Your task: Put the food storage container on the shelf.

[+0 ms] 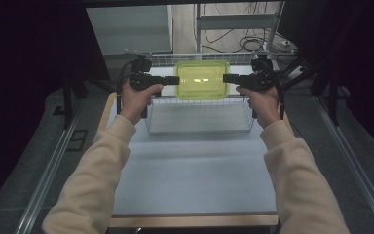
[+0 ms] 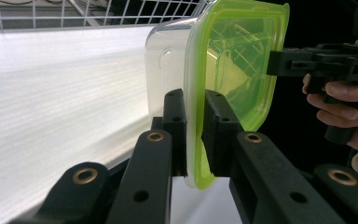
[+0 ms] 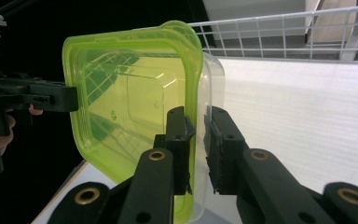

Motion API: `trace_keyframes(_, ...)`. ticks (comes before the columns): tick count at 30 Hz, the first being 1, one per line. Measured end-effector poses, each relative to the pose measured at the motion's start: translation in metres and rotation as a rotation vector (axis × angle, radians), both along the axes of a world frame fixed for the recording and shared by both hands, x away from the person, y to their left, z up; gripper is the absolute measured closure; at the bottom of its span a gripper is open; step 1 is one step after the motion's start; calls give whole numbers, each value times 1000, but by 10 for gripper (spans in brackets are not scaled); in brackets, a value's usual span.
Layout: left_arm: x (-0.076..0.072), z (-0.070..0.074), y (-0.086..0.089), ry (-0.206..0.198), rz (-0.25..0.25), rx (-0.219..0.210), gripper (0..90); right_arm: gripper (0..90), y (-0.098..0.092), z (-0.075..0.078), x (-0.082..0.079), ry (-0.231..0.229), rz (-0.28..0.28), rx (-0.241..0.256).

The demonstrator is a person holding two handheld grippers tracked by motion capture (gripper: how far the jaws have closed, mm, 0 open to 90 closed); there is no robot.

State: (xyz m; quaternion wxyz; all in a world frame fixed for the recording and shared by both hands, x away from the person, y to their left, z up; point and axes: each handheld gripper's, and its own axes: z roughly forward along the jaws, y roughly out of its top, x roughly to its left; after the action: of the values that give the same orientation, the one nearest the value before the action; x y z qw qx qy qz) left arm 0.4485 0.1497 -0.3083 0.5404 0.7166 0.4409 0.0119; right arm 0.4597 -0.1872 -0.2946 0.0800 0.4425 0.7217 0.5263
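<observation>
Inspector: Container (image 1: 202,80), clear plastic with a translucent green lid (image 2: 235,70), is held above a wire basket (image 1: 199,119) at the far end of the desk (image 1: 195,170). Lid faces up in the high view.

Clerk: Who has it?

Inspector: Both tools. Left tool (image 1: 175,80) is clamped on the container's left edge; in the left gripper view its two black jaws pinch the green rim between them. Right tool (image 1: 226,78) is clamped on the opposite edge, jaws closed over the rim where the green lid meets the clear wall (image 3: 212,88).

Clerk: Is it touching the basket?

Inspector: Cannot tell from the high view. Both gripper views show the clear body apart from the pale basket floor, with the wire mesh wall running behind it.

Clerk: Contents?

Inspector: Only reflections of the mesh are seen through the lid.

Clerk: Hands?

Inspector: Left hand (image 1: 135,100) and right hand (image 1: 264,102) each grip a tool handle, cream sleeves (image 1: 92,185) coming in from the near edge. Basket sits on a pale grey mat over the wood-edged desk. Cables (image 1: 246,41) lie on the floor beyond.
</observation>
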Motion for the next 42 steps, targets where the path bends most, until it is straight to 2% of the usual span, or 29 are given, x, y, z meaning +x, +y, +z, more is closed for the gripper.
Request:
trace_keyframes(4, 8, 1, 1, 14, 4, -15, 811, 800, 1, 3, 7, 11, -6, -6)
trace_keyframes(7, 13, 0, 1, 23, -4, -8, 811, 799, 1, 5, 12, 18, -11, -12)
trace_keyframes(10, 19, 0, 0, 26, 4, 5, 809, 798, 2, 5, 16, 24, -17, -19)
trace_keyframes(13, 25, -2, -1, 41, 21, -1, 808, 798, 3, 4, 22, 38, -24, -22)
trace_keyframes(19, 35, -5, -1, 66, 32, 13, 805, 798, 5, 3, 33, 69, -28, -32)
trace_keyframes(20, 37, -5, -2, 71, 40, 6, 805, 798, 5, 3, 34, 73, -28, -33)
trace_keyframes(24, 41, -8, -3, 81, 40, 15, 805, 795, 6, -2, 42, 114, -34, -36)
trace_keyframes(31, 51, -10, -1, 114, 48, -36, 800, 788, 5, -3, 52, 138, -42, -23)
trace_keyframes(35, 56, -12, -1, 119, 59, -56, 794, 772, 7, -4, 57, 127, -57, -28)
trace_keyframes(38, 59, -15, -1, 129, 64, -78, 788, 769, 6, -7, 60, 126, -70, -8)
trace_keyframes(42, 64, -17, 0, 142, 70, -98, 781, 757, 7, -8, 64, 126, -72, -7)
